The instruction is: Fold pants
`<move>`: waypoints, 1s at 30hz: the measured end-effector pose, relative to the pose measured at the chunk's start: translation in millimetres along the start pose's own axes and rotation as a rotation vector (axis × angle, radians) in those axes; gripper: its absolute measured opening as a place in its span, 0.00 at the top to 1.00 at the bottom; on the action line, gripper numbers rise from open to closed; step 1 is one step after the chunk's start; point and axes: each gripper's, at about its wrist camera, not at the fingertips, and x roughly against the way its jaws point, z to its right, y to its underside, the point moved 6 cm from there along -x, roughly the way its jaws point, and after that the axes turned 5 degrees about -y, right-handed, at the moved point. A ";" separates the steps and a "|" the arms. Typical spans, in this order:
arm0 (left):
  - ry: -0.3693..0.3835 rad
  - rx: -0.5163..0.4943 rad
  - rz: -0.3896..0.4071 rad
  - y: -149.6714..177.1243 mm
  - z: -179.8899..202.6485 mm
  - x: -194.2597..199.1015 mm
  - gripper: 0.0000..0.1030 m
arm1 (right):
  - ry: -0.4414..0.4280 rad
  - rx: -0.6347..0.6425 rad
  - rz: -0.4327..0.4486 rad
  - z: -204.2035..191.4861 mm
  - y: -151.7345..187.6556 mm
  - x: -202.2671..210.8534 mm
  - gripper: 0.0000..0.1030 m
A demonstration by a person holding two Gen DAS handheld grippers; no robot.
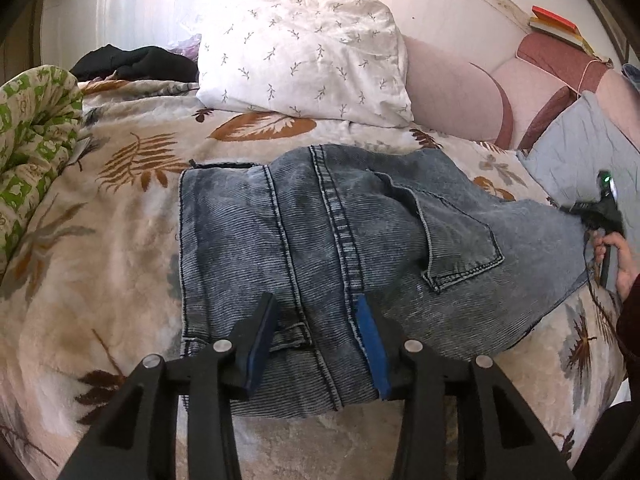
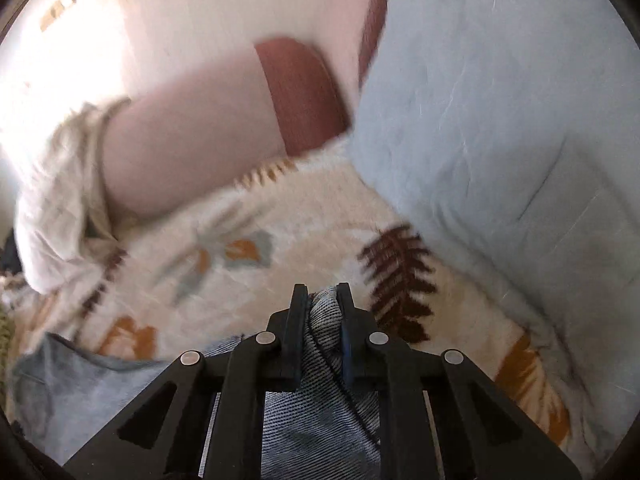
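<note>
Hovering low over the folded jeans [image 1: 320,248], the left gripper [image 1: 320,344] stood partly open in the left wrist view. Denim lay between and under its two blue-padded fingers [image 1: 374,344], a belt loop just inside the left one; the pads were not pressing on the cloth. Ahead of the fingers the jeans spread flat on the leaf-print blanket [image 1: 120,208], back pocket ahead and to the right. Far right of the claw, the right gripper [image 1: 596,212] sat at the jeans' edge, held by a hand [image 1: 618,258]. White pillow [image 1: 304,56] well ahead, green-print quilt [image 1: 32,148] far left, grey-blue pillow [image 1: 592,148] far right.

Right wrist view was motion-blurred. The right gripper [image 2: 322,300] was clamped nearly shut on a bunched fold of jeans [image 2: 324,344], denim squeezed between the fingers and trailing back under the claw and off to its lower left. Beyond the fingertips lay blanket [image 2: 280,240]; grey-blue pillow [image 2: 500,120] ahead right, pink headboard cushion [image 2: 192,136] ahead left.
</note>
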 end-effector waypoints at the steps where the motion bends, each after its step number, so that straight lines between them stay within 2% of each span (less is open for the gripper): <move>1: -0.001 0.003 0.000 -0.5 0.5 -0.1 0.55 | 0.008 -0.018 -0.041 5.6 6.2 -9.8 0.86; 2: 0.001 0.011 0.001 -1.4 0.1 0.3 0.55 | 0.013 -0.032 -0.079 10.2 12.9 -16.5 0.86; 3: 0.004 0.018 0.002 -2.3 -0.6 0.9 0.55 | 0.006 -0.030 -0.070 10.8 14.2 -12.9 0.86; 5: 0.011 0.030 0.006 -3.6 -0.6 3.2 0.55 | 0.051 -0.027 -0.076 13.1 13.1 2.3 0.69; 6: 0.014 0.031 0.009 -3.5 -0.1 4.7 0.55 | 0.069 -0.023 -0.049 13.5 10.9 14.6 0.68; 8: 0.019 0.026 0.021 -4.1 2.0 8.7 0.55 | 0.042 -0.013 0.012 9.3 9.5 43.0 0.68; 9: 0.019 0.023 0.025 -4.6 2.9 10.4 0.55 | 0.010 -0.006 0.016 4.5 12.7 53.6 0.67; 12: 0.022 0.016 0.037 -5.2 5.4 15.0 0.55 | -0.064 0.049 -0.043 -16.5 40.0 69.5 0.67; 15: 0.021 0.012 0.033 -3.7 6.6 15.5 0.55 | -0.035 0.116 -0.110 -29.3 68.9 67.9 0.67; 19: -0.016 -0.003 -0.033 5.6 4.2 3.7 0.54 | 0.046 0.157 -0.233 -29.4 113.2 58.3 0.68; 22: -0.040 -0.034 -0.082 14.9 3.0 -4.0 0.48 | 0.071 0.186 -0.211 -27.1 121.3 65.7 0.68; 25: -0.041 -0.068 -0.073 17.3 3.5 1.7 0.48 | 0.060 0.141 -0.210 -22.2 124.9 71.8 0.68; 28: -0.034 -0.047 -0.050 14.4 -2.3 9.4 0.48 | 0.093 0.135 -0.216 -28.8 121.2 72.2 0.66; 30: -0.055 -0.052 0.013 6.6 -2.9 20.0 0.49 | 0.056 0.127 -0.194 -44.3 113.9 74.5 0.64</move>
